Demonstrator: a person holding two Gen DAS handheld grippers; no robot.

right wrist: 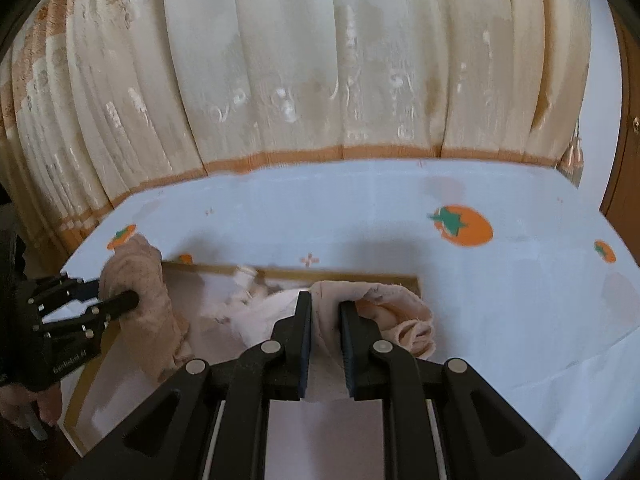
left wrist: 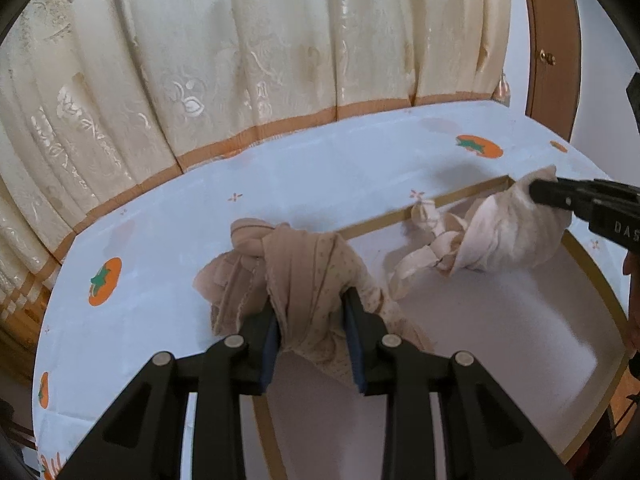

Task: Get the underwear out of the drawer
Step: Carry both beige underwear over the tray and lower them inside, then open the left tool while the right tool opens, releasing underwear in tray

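Inside the open drawer (left wrist: pixel 500 320), a white-bottomed box with a tan wooden rim, a pale pink garment (left wrist: pixel 496 236) lies bunched at the 1 o'clock corner, its straps trailing toward the centre. The right gripper (right wrist: pixel 325 312) is clamped on this garment, part of which spills over the rim onto the tablecloth (right wrist: pixel 500 320). The left gripper (left wrist: pixel 312 312) is clamped on a beige dotted undergarment (left wrist: pixel 288 272), which drapes over the drawer's rim at 10 o'clock, partly onto the cloth. The tablecloth is light blue with orange persimmon prints (left wrist: pixel 105 282) and small pink flowers. Cream patterned curtains (left wrist: pixel 240 48) with an orange hem hang at 12 o'clock; a brown wooden frame (left wrist: pixel 552 40) stands at 2 o'clock. Partial lettering "DAS" (left wrist: pixel 626 229) shows on the right gripper's body.
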